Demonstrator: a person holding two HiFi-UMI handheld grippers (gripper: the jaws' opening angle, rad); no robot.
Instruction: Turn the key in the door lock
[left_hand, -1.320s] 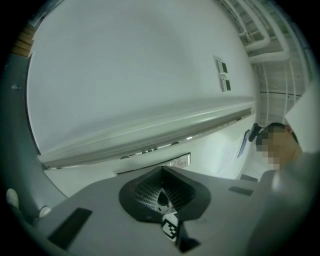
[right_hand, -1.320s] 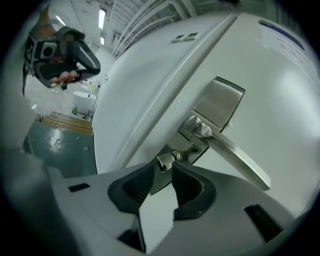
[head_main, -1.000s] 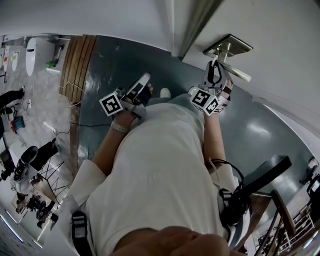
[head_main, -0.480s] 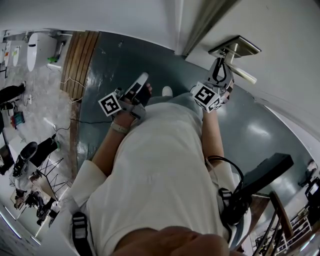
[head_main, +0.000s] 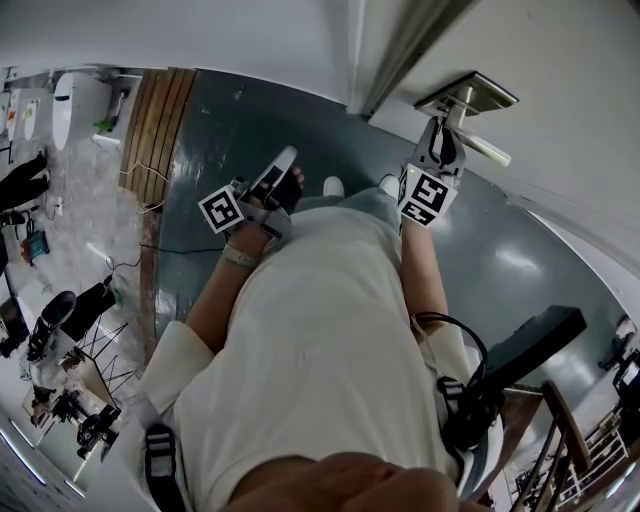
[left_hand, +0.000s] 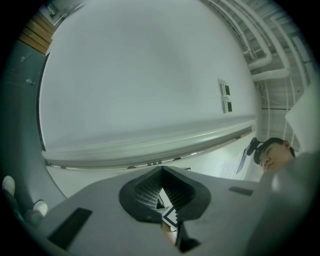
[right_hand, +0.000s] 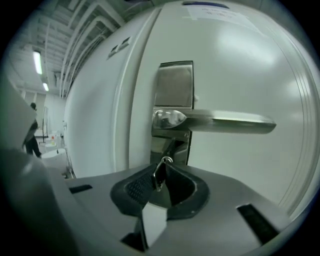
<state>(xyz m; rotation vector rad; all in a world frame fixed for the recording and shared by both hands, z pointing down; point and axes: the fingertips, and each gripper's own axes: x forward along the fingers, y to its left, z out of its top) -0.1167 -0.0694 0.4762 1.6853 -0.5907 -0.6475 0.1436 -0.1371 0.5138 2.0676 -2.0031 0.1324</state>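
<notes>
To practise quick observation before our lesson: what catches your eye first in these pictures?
First, the right gripper just below the silver door handle: its fingers have just been closing on the key in the lock. The left gripper hangs empty, away from the door.

Above my right gripper (right_hand: 162, 169), the lever handle (right_hand: 225, 122) bars twelve to two o'clock; nine o'clock is open air.

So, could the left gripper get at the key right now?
Probably not. The right gripper, its jaws having just closed on the key, covers it below the handle, while the left gripper faces bare wall, well aside.
</notes>
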